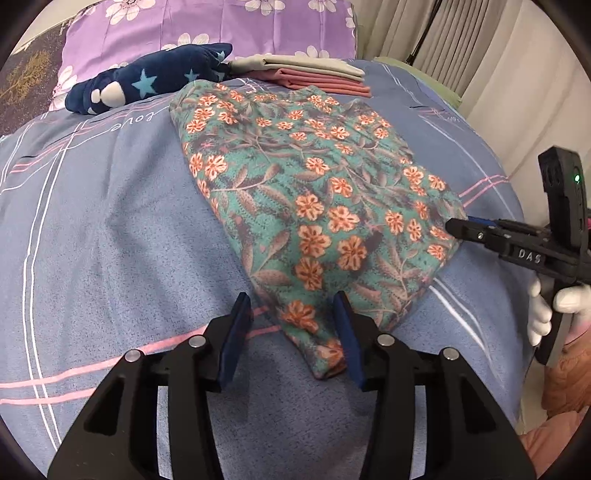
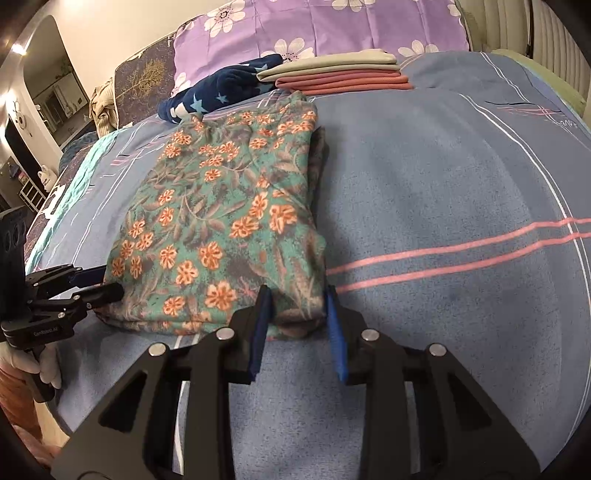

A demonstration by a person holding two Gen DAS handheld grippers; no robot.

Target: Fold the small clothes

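While one folded floral garment (image 1: pixel 314 206) lies flat on the blue-grey bedspread (image 1: pixel 110 240), two grippers sit at its near end. At the left, the left gripper (image 1: pixel 293 332) has its two blue-padded fingers spread wide, straddling the garment's near left corner without pinching any cloth; the right pad (image 1: pixel 347 339) rests on the fabric, the other over bare bedspread. At the right, the right gripper (image 2: pixel 297 328) is likewise wide open at the near right corner, its jaws standing either side of the folded edge and gripping nothing. Each gripper is held by a white-gloved hand (image 1: pixel 546 306). Farther away, from left to right, lie one navy star-patterned bundle (image 1: pixel 147 79) and one stack of folded cloths (image 1: pixel 314 74), beige on top and pink beneath, both touching the garment's far edge or just beside it. Behind them sits one purple flowered pillow (image 1: pixel 207 29).
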